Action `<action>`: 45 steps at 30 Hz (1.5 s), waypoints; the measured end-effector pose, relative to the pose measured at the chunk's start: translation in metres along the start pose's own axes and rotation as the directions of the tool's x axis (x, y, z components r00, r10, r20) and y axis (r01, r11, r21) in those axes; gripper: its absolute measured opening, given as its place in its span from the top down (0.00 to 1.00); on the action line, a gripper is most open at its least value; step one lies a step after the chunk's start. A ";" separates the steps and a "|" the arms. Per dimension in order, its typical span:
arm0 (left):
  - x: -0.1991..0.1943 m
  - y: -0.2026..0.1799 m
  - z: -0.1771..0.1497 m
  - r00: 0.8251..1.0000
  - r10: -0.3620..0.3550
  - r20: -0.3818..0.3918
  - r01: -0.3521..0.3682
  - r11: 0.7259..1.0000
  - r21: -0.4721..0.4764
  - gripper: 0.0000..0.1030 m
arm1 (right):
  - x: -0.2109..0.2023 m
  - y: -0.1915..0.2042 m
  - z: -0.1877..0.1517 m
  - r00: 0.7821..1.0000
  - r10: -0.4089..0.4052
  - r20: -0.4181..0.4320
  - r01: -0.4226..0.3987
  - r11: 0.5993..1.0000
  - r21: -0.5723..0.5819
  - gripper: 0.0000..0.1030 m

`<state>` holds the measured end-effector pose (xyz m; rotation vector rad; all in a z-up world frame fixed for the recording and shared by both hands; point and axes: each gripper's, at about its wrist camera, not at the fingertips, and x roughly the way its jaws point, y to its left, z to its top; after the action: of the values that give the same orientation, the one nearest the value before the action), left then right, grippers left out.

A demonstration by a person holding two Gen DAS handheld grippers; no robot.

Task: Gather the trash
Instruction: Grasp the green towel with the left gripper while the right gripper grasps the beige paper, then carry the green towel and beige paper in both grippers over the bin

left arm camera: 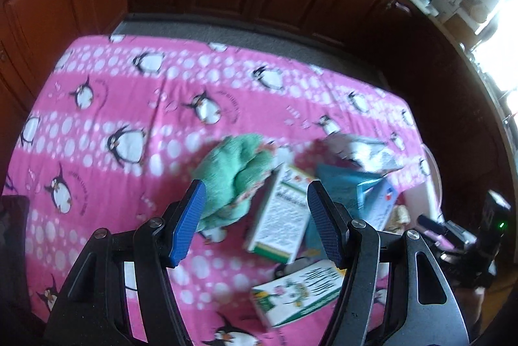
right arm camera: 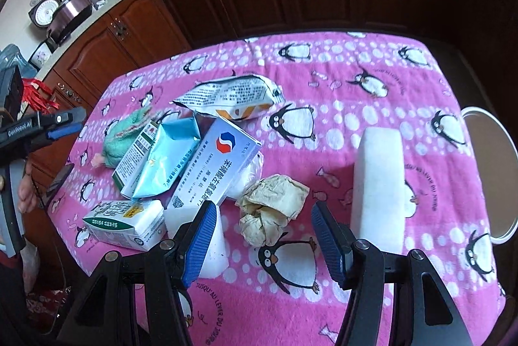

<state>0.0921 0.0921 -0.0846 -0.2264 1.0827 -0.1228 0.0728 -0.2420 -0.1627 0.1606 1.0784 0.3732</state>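
Near the table's front edge, directly ahead of the right gripper [right arm camera: 264, 236], lies the crumpled paper wad [right arm camera: 270, 210], and that is the relation the next move seems to turn on. The wad sits just past the fingertips and between their lines, slightly toward the left finger; its long axis runs roughly from front-left to back-right, so the fingers would straddle it across its narrower side. The right jaws stand apart with nothing between the pads.

Toward the table's left edge the rest of the trash is heaped on the pink penguin cloth [right arm camera: 372, 61]: a white and blue medicine box [right arm camera: 213, 164], a light-blue foil pouch [right arm camera: 165, 158], a green-trimmed carton [right arm camera: 124, 221] at the front-left corner, and a printed snack bag [right arm camera: 230, 96] farther back. A white foam block [right arm camera: 378, 180] stands upright just right of the wad, close enough to crowd the right finger.

Over the heap hovers the left gripper [left arm camera: 255, 219], jaws apart and empty, with a green-edged box [left arm camera: 280, 216] lying between its finger lines and a green cloth [left arm camera: 233, 174] by the left finger. That view is smeared, so whether the pads touch the box is uncertain. By my judgement the right hand is nearer the wad, the left nearer the boxes.
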 end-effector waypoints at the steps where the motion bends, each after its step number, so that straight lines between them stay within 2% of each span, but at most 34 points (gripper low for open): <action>1: 0.004 0.002 -0.002 1.000 0.011 -0.011 -0.011 1.000 0.004 0.38 | 0.002 -0.001 0.000 1.000 -0.001 -0.004 0.001 1.000 0.002 0.43; 4: 0.022 0.006 -0.007 0.998 0.041 -0.049 -0.040 0.999 0.012 0.38 | 0.008 -0.001 0.001 1.000 -0.006 -0.018 0.006 1.000 0.005 0.43; 9: 0.050 0.015 -0.010 0.992 0.104 -0.071 -0.102 0.995 0.021 0.38 | 0.020 -0.001 0.003 0.999 -0.017 -0.046 0.017 1.000 0.008 0.43; 12: 0.064 0.016 -0.009 0.990 0.115 -0.086 -0.112 0.993 0.040 0.38 | 0.025 0.000 0.006 0.998 -0.031 -0.052 0.031 1.000 -0.003 0.43; 17: 0.084 0.020 -0.007 0.984 0.154 -0.091 -0.150 0.987 0.050 0.38 | 0.032 0.015 0.010 0.995 -0.080 -0.061 0.076 0.995 -0.071 0.43; 18: 0.087 0.020 -0.007 0.983 0.155 -0.095 -0.152 0.987 0.047 0.38 | 0.033 0.018 0.010 0.994 -0.096 -0.060 0.091 0.992 -0.093 0.44; 20: 0.089 0.021 -0.008 0.984 0.153 -0.093 -0.149 0.988 0.048 0.38 | 0.037 0.023 0.010 0.993 -0.102 -0.067 0.093 0.988 -0.122 0.63; 21: 0.088 0.021 -0.009 0.985 0.149 -0.088 -0.145 0.988 0.050 0.40 | 0.038 0.022 0.009 0.993 -0.092 -0.074 0.082 0.989 -0.123 0.67; 22: 0.088 0.020 -0.010 0.985 0.150 -0.082 -0.146 0.988 0.055 0.47 | 0.038 0.021 0.009 0.994 -0.083 -0.072 0.074 0.990 -0.120 0.72; 23: 0.089 0.019 -0.010 0.984 0.159 -0.078 -0.154 0.986 0.065 0.51 | 0.036 0.020 0.009 0.995 -0.078 -0.062 0.070 0.991 -0.117 0.77; 25: 0.087 0.020 -0.012 0.986 0.155 -0.067 -0.150 0.986 0.073 0.55 | 0.032 0.016 0.009 0.997 -0.059 -0.054 0.053 0.994 -0.099 0.83; 26: 0.087 0.019 -0.012 0.987 0.151 -0.063 -0.146 0.987 0.069 0.57 | 0.027 0.013 0.010 0.999 -0.024 -0.048 0.020 0.997 -0.081 0.85; 29: 0.072 0.024 -0.012 0.991 0.129 -0.034 -0.128 0.991 0.048 0.58 | 0.013 0.010 0.010 1.000 0.008 -0.026 -0.010 0.997 -0.073 0.87; 31: 0.061 0.024 -0.010 0.994 0.107 -0.015 -0.106 0.994 0.041 0.59 | 0.002 0.010 0.011 1.000 0.016 -0.008 -0.017 0.997 -0.078 0.92; 35: 0.036 0.016 -0.006 0.997 0.071 0.022 -0.072 0.996 0.052 0.59 | -0.016 0.011 0.011 0.999 0.036 0.029 -0.034 0.995 -0.090 0.92; 40: 0.018 -0.001 -0.003 0.996 0.055 0.064 -0.059 0.996 0.073 0.59 | -0.018 0.012 0.007 1.000 0.024 0.017 -0.022 0.994 -0.105 0.92; 45: 0.005 -0.022 -0.002 0.997 0.018 0.081 -0.026 0.994 0.105 0.59 | -0.027 0.010 0.002 0.998 0.049 0.035 -0.045 0.994 -0.102 0.92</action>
<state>0.0928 0.0689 -0.0849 -0.1229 0.9958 -0.1499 0.0612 -0.2428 -0.1363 0.1025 1.0180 0.4643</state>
